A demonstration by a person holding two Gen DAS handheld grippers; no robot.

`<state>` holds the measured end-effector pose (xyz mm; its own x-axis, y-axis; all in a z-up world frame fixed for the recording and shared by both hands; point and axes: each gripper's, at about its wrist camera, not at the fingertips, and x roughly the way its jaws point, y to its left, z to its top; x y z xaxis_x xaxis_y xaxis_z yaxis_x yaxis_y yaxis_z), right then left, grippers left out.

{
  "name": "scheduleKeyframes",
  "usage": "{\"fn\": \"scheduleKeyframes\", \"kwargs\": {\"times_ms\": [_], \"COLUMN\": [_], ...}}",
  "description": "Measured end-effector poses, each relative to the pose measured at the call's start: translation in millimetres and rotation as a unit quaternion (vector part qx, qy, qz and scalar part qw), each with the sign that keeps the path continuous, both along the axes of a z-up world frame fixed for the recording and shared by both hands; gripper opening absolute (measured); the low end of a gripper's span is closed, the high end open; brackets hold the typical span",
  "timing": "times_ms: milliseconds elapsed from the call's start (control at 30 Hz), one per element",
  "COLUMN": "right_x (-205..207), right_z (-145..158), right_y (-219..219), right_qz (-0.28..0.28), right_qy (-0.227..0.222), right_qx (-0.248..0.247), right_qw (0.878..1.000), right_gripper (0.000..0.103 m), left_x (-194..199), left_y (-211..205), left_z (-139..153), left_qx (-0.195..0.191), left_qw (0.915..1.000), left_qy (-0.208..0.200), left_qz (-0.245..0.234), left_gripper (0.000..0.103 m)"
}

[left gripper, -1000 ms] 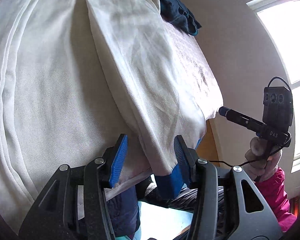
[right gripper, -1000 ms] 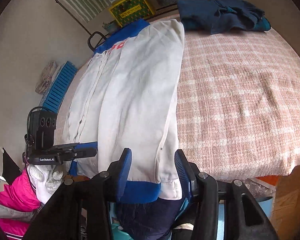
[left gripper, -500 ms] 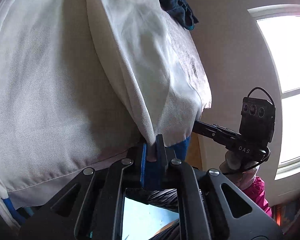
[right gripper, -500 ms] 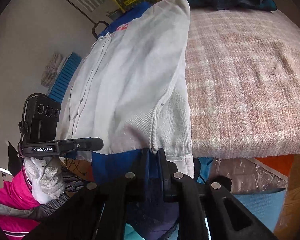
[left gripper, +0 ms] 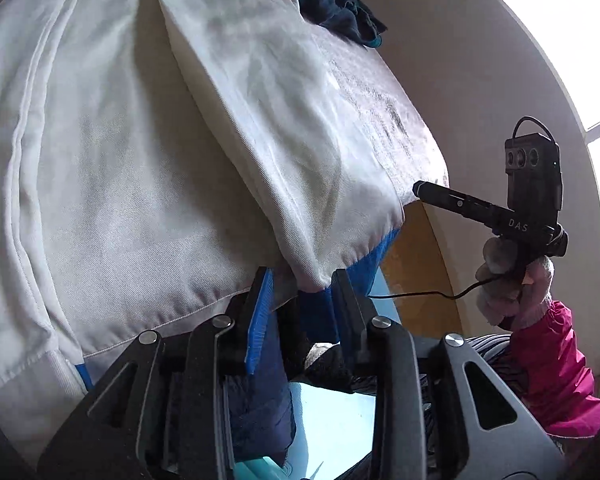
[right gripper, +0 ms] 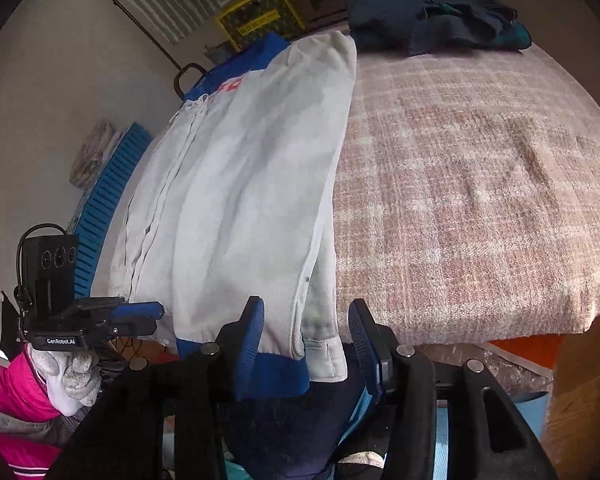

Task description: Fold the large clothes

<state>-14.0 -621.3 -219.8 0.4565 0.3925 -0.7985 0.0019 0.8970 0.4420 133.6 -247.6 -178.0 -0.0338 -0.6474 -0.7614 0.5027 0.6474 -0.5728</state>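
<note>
Between the blue pads of the left claw [left gripper: 300,292] sits the folded hem corner of the white jacket [left gripper: 148,168], but the pads aren't pressing it anymore. Half a second back both claws were clamped tight on that hem; now the jaws are opening on both sides. Same story for the right claw [right gripper: 306,336]: spread, with the white cuff and blue waistband hanging in the gap, loose.

So my read is the pinch-and-tug at the near edge of the bed [right gripper: 480,208] is done and the hem's been let go. The jacket looks the same as a second ago, lying lengthwise along the bed's left side, one sleeve folded in over the body, blue collar up at the far edge, waistband drooping off the near edge. A dark navy garment [right gripper: 432,20] is heaped at the far edge, well apart from it.

Probably next is a regrip for the crosswise fold, but that's a guess.
</note>
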Motion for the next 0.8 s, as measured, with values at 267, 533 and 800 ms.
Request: {"fn": "scheduleKeyframes", "kwargs": {"times_ms": [267, 533, 800], "right_x": [34, 42, 42], "right_z": [-33, -44, -33], "right_y": [3, 8, 10], "right_qz": [0.001, -0.007, -0.024], "right_qy": [0.029, 0.045, 0.032], "right_qx": [0.016, 0.100, 0.118], "right_qw": [0.999, 0.994, 0.992], "right_gripper": [0.060, 0.019, 0.004], "left_x": [20, 28, 20], "left_y": [-15, -60, -59], "left_z": [24, -30, -15], "left_qx": [0.006, 0.063, 0.055], "left_qw": [0.9961, 0.9900, 0.9885], "left_qy": [-0.087, -0.123, -0.137], "left_qz": [0.016, -0.028, -0.032], "left_gripper": [0.029, 0.029, 0.029]}}
